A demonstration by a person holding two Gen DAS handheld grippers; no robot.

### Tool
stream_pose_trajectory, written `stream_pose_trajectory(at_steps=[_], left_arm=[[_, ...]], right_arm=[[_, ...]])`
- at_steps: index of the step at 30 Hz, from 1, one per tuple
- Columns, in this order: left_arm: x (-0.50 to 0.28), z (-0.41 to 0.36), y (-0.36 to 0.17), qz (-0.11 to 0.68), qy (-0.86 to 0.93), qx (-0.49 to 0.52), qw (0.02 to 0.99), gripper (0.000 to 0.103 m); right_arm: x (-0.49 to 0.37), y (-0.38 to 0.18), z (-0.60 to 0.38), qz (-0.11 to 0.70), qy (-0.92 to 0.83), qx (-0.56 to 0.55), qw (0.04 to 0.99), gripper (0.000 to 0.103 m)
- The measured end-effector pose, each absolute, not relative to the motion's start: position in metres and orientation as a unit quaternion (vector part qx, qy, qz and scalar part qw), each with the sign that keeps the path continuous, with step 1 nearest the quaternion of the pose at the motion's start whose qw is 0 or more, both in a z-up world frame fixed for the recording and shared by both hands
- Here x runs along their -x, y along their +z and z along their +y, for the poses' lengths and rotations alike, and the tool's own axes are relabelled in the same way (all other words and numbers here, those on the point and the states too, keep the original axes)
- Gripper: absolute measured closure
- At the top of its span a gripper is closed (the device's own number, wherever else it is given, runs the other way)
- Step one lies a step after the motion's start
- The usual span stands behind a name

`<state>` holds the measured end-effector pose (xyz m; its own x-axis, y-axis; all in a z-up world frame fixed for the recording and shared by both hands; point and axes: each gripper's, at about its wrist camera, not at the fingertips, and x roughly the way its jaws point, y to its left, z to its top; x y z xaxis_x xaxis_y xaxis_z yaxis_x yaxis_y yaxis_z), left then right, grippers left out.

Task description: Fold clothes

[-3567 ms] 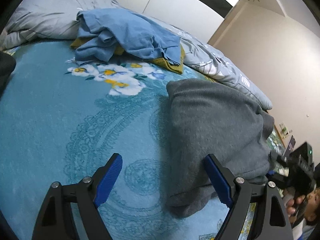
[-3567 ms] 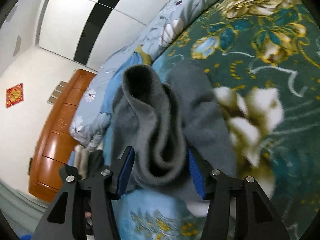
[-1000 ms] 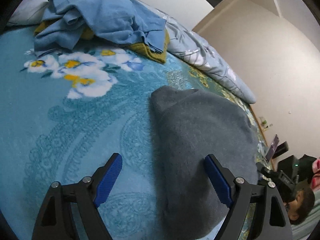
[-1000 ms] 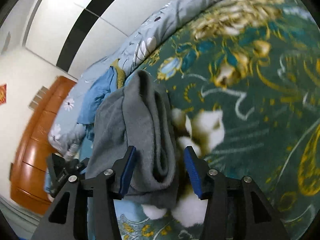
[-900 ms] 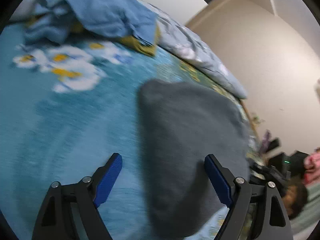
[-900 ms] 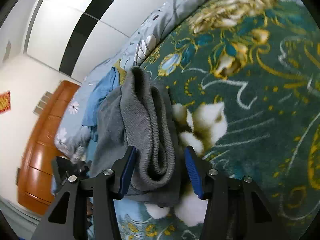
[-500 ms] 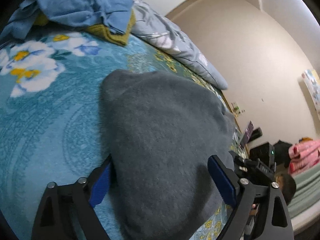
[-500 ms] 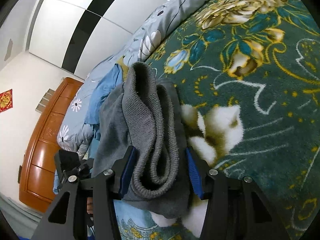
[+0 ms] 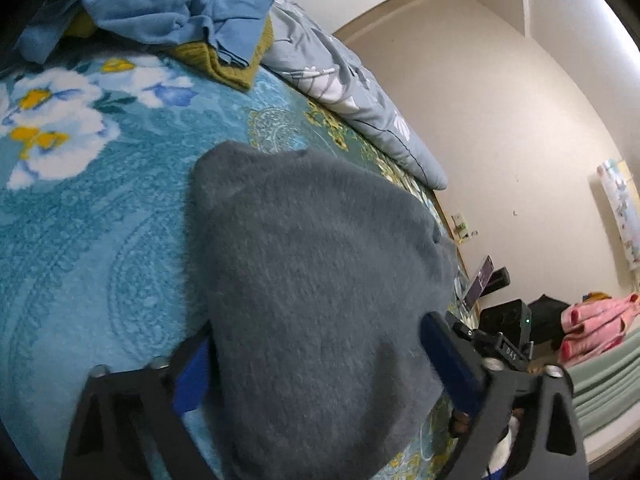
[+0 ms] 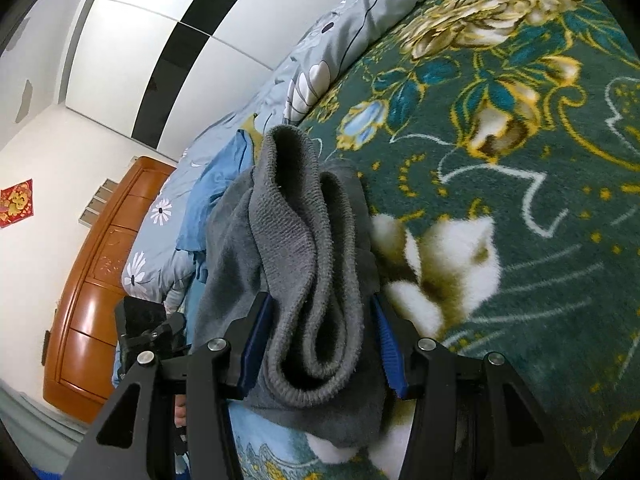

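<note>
On the floral teal bed blanket point(image 9: 80, 240), the right gripper point(image 10: 320, 344) clamps the folded grey fleece garment point(image 9: 320, 300), while the left gripper point(image 9: 320, 364), jaws just narrowing, straddles it.

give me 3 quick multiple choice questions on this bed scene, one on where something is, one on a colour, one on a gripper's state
1. Where does the crumpled light blue garment lie?
A. on a mustard-yellow knit
B. on the floor
C. on the wooden dresser

2. What colour is the fuzzy folded garment between the grippers?
A. red
B. grey
C. white

3. What is the right gripper doing?
A. standing open and empty
B. clamping the grey garment's bunched edge
C. holding a pillow

Answers: 1 A, yellow knit shows under the blue cloth; 2 B, grey in both views; 3 B, both blue pads press its thick folds.
</note>
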<state>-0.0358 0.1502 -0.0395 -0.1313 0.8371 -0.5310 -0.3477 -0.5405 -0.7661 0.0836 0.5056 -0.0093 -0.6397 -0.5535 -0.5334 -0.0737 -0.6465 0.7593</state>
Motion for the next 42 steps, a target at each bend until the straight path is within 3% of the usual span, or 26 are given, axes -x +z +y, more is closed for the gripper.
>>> stream_pose_trajectory(at_steps=[5, 10, 12, 19, 29, 37, 42], left_arm=[[0.041, 0.14, -0.048, -0.268, 0.71, 0.521, 0.39, 0.051], [0.038, 0.136, -0.042, -0.282, 0.717, 0.514, 0.378, 0.072], [0.036, 0.136, -0.038, -0.285, 0.72, 0.511, 0.375, 0.076], [0.02, 0.112, -0.009, -0.268, 0.741, 0.488, 0.376, 0.078], [-0.028, 0.011, 0.02, -0.269, 0.772, 0.449, 0.361, 0.078], [-0.043, -0.03, -0.035, -0.294, 0.753, 0.488, 0.329, 0.078], [-0.042, -0.037, -0.057, -0.333, 0.731, 0.489, 0.34, 0.071]], right_arm=[[-0.08, -0.01, 0.506, -0.412, -0.808, -0.396, 0.144, 0.055], [-0.084, -0.003, 0.502, -0.421, -0.807, -0.392, 0.13, 0.067], [-0.087, 0.004, 0.499, -0.422, -0.809, -0.389, 0.128, 0.069], [-0.096, 0.031, 0.473, -0.402, -0.817, -0.383, 0.154, 0.07], [-0.117, 0.04, 0.396, -0.387, -0.8, -0.387, 0.245, 0.071], [-0.133, -0.014, 0.37, -0.411, -0.769, -0.429, 0.236, 0.071], [-0.141, -0.031, 0.374, -0.441, -0.758, -0.421, 0.23, 0.071]])
